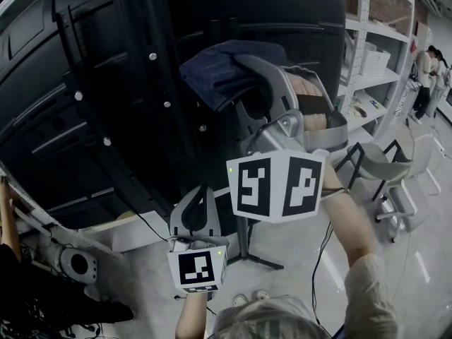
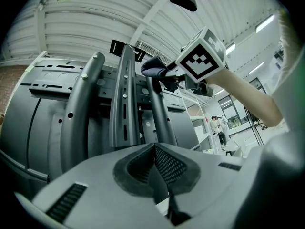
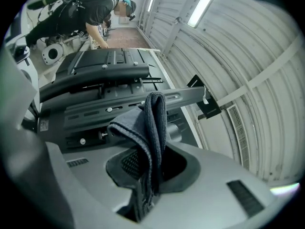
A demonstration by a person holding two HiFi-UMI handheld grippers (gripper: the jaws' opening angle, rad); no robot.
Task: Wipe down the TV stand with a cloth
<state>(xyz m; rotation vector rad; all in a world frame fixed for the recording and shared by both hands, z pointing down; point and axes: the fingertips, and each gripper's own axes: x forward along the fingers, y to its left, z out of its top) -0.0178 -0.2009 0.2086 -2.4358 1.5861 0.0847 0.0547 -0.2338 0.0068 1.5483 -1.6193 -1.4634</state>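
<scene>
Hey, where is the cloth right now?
The cloth is clamped in the right gripper, upper centre of the head view, raised beside the dark TV stand and above the left gripper.

nothing actually readable anywhere tbh, bigger marker cube (image 1: 277,187) is just black-and-white square patterns, not letters, smaller marker cube (image 1: 198,268) same deal, small white sticker (image 3: 44,125) on the black back panel (image 3: 102,65) way too tiny and blurry to read
</scene>
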